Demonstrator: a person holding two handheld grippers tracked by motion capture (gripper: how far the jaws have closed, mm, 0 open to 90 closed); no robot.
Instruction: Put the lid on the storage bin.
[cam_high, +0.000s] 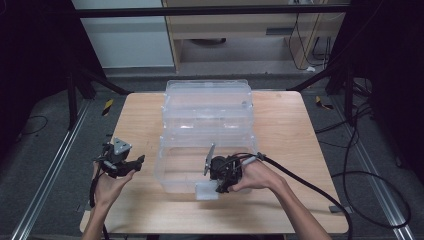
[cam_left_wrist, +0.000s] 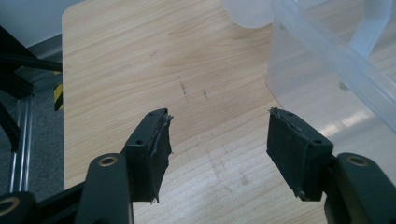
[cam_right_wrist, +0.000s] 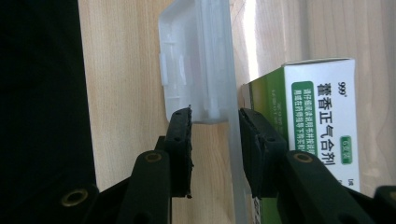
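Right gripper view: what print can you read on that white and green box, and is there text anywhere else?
"999": top corner of the white and green cardboard box.
"藿香正气合剂": large green characters down its white face.
Green oval labels and small print: too blurred to read.
Clear plastic bin: no text.

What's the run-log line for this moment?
left gripper: open, idle over table | right gripper: open, straddling clear box front latch | medicine carton inside

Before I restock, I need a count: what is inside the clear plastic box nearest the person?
Through the clear box wall, the right gripper view shows one green and white carton inside. The right gripper and hand cover part of the inside, so I cannot rule out more.
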